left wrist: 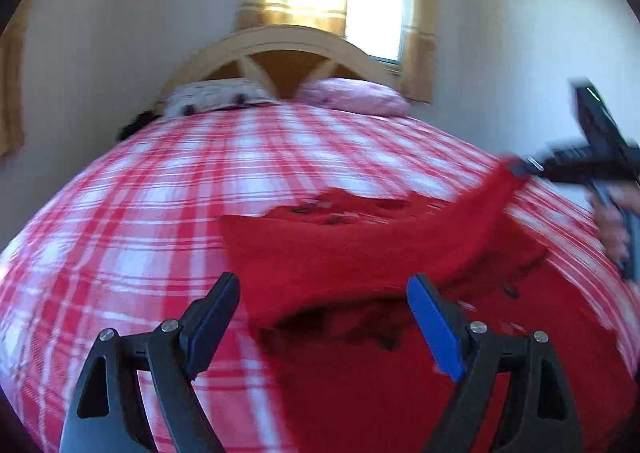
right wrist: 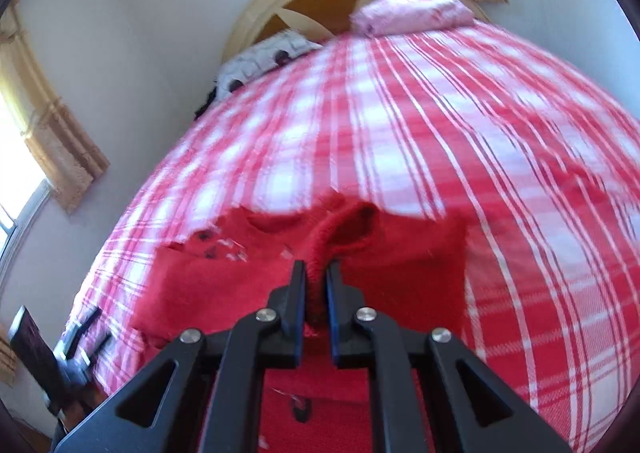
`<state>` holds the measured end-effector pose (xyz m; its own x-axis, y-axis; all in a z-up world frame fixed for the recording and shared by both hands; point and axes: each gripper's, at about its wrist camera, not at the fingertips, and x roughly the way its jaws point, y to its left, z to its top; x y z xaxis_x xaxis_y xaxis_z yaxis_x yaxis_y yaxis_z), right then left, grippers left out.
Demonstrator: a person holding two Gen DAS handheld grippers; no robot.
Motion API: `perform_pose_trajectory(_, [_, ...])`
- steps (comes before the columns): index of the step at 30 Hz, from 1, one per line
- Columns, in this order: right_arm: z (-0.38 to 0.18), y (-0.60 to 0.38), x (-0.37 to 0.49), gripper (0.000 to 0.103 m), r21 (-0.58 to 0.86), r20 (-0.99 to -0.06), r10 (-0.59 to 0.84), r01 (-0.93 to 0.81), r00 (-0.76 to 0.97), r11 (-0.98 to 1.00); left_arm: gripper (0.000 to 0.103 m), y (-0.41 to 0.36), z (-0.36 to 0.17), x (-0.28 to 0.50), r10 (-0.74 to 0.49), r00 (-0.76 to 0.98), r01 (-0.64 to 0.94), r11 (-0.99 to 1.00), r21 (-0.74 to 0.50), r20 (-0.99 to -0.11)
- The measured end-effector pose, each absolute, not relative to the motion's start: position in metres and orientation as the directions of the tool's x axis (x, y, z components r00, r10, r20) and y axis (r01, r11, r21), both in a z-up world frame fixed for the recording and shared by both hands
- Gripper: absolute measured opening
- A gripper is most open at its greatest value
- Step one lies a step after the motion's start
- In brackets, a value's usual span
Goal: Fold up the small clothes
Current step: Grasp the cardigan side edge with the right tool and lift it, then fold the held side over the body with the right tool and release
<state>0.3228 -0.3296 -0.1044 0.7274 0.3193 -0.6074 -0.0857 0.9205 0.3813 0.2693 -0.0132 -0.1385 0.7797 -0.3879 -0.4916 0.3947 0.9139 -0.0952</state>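
A small red knitted garment point(left wrist: 340, 253) lies on the red and white plaid bed cover point(left wrist: 160, 189). My left gripper point(left wrist: 324, 293) is open and empty, just above the garment's near edge. My right gripper point(right wrist: 316, 277) is shut on a bunched fold of the red garment point(right wrist: 344, 237) and holds it lifted off the bed. In the left wrist view the right gripper point(left wrist: 520, 167) shows at the right, pulling a sleeve or edge up and to the right. Dark buttons or marks point(right wrist: 208, 243) show on the garment's far part.
A white patterned pillow point(left wrist: 216, 97) and a pink pillow point(left wrist: 356, 95) lie against the arched wooden headboard point(left wrist: 280, 49). A curtained window point(left wrist: 376, 9) is behind it. In the right wrist view the left gripper point(right wrist: 72, 349) shows at the bed's left edge.
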Motion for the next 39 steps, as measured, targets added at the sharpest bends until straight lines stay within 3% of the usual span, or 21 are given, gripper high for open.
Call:
perform_pose_trajectory(4, [-0.049, -0.306, 0.326, 0.011, 0.349, -0.545, 0.356, -0.180, 0.759, 0.920, 0.086, -0.055, -0.135, 0.256, -0.508, 0.707, 0.562, 0.826, -0.045, -0.492])
perform_pose_trajectory(8, [0.004, -0.280, 0.318, 0.011, 0.291, -0.481, 0.385, -0.271, 0.788, 0.918, 0.086, -0.095, -0.139, 0.257, -0.516, 0.685, 0.636, 0.768, 0.076, -0.514])
perform_pose_trajectory(12, [0.027, -0.263, 0.312, 0.011, 0.251, -0.459, 0.405, -0.322, 0.791, 0.913, 0.086, -0.109, -0.144, 0.276, -0.585, 0.618, 0.699, 0.715, 0.026, -0.525])
perform_pose_trajectory(15, [0.026, -0.256, 0.307, 0.011, 0.244, -0.459, 0.413, -0.335, 0.787, 0.910, 0.086, -0.110, -0.153, 0.291, -0.564, 0.604, 0.681, 0.732, -0.002, -0.563])
perform_pose_trajectory(20, [0.009, -0.264, 0.307, 0.011, 0.246, -0.473, 0.400, -0.318, 0.785, 0.916, 0.086, -0.062, -0.159, 0.310, -0.295, 0.731, 0.384, 0.923, 0.013, -0.615])
perform_pose_trajectory(24, [-0.012, -0.280, 0.313, 0.011, 0.279, -0.499, 0.393, -0.286, 0.772, 0.917, 0.086, -0.012, -0.160, 0.310, -0.222, 0.757, 0.220, 0.972, -0.080, -0.614])
perform_pose_trajectory(30, [-0.056, -0.309, 0.310, 0.011, 0.316, -0.549, 0.355, -0.205, 0.756, 0.926, 0.086, 0.004, -0.172, 0.309, -0.226, 0.719, 0.190, 0.973, -0.128, -0.657])
perform_pose_trajectory(39, [-0.119, -0.345, 0.311, 0.011, 0.373, -0.621, 0.333, -0.106, 0.710, 0.922, 0.086, 0.020, -0.177, 0.301, 0.030, 0.734, -0.033, 0.999, 0.008, -0.679])
